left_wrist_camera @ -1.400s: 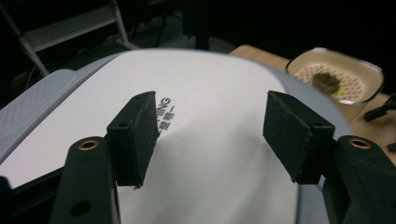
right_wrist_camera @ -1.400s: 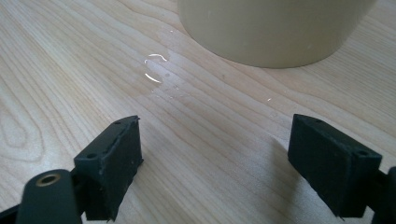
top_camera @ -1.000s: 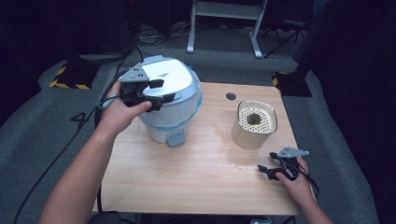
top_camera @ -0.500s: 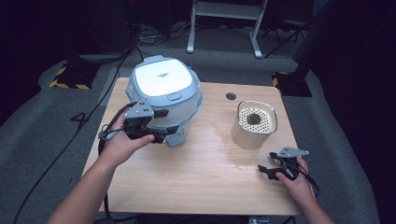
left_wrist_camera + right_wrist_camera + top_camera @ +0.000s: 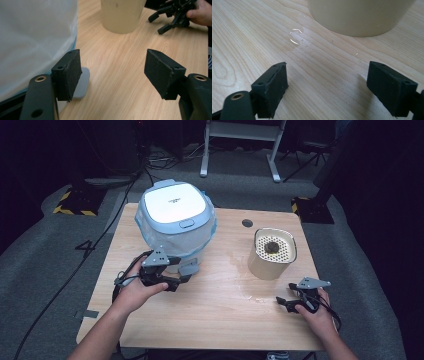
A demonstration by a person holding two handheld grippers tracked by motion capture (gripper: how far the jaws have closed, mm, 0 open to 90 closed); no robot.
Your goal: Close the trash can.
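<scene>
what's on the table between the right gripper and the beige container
Bare wood with a small wet patch, seen in the right gripper view, between the open right gripper and the beige container. The high view shows that gap too.

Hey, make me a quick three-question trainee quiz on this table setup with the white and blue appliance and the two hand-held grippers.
1. True or false: the left gripper grips the grey tab at the foot of the white and blue appliance.
2. What lies on the wooden table just before the beige container? A) a spoon B) a small wet patch C) a cloth
3. What does the right gripper hold between its pads?

Key: 1. False: its jaws, which have just been opening, stand apart beside the tab. 2. B. 3. Nothing; it is open, low over bare wood.
</scene>
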